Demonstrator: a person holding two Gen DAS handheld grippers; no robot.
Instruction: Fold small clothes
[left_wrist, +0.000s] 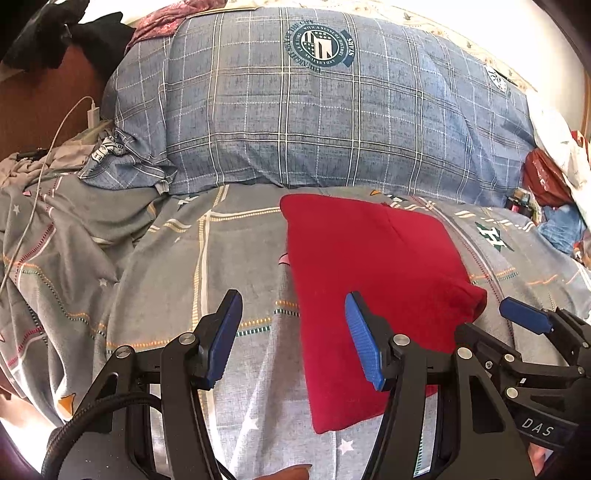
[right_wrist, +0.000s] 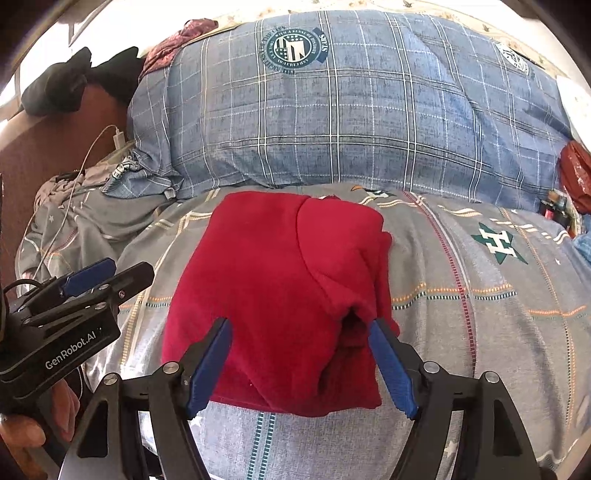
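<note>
red garment (right_wrist: 273, 295) folded flat on bedsheet (right_wrist: 480, 314), both tools apart, w/ nothing gripped

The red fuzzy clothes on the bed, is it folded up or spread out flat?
Folded up. The red fleece garment lies as a compact block on the grey patterned bedsheet, layers doubled over, with no sleeves sticking out.

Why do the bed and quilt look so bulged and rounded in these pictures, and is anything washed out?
Left wrist view: fisheye lens bows the blue plaid quilt; top edge glares white. Right wrist view: same bulge around the red garment; upper corners overexposed, rim dark.
</note>
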